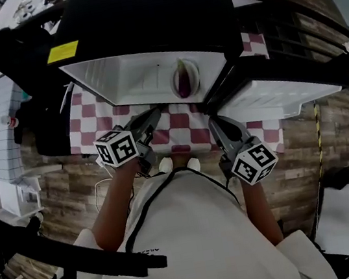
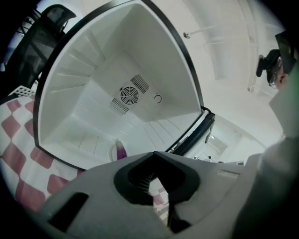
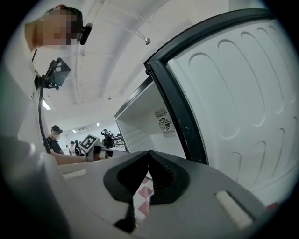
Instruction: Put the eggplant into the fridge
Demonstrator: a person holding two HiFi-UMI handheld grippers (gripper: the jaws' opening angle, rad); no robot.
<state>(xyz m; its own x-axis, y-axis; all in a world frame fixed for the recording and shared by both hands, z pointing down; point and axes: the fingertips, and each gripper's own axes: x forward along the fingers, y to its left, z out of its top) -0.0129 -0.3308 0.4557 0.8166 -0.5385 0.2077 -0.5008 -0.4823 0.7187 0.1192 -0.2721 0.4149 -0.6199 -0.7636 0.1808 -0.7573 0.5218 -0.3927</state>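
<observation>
Checkered tablecloth (image 1: pixel 178 123) carries the open mini fridge (image 1: pixel 125 77), where we see the eggplant (image 1: pixel 183 83) lying on a plate (image 1: pixel 194 68) inside, so our left gripper (image 1: pixel 152 115) and right gripper (image 1: pixel 215 123) hang just outside, jaws together and empty, placement apparently done.

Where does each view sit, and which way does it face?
Head view: on the head, steeply down at the open fridge; shows torso, arms, left gripper, right gripper.
Left gripper view: behind its shut jaws, into the fridge; torso at right.
Right gripper view: behind its shut jaws, toward the fridge door; left forearm shows.
Shared: eggplant, head and left gripper views.
</observation>
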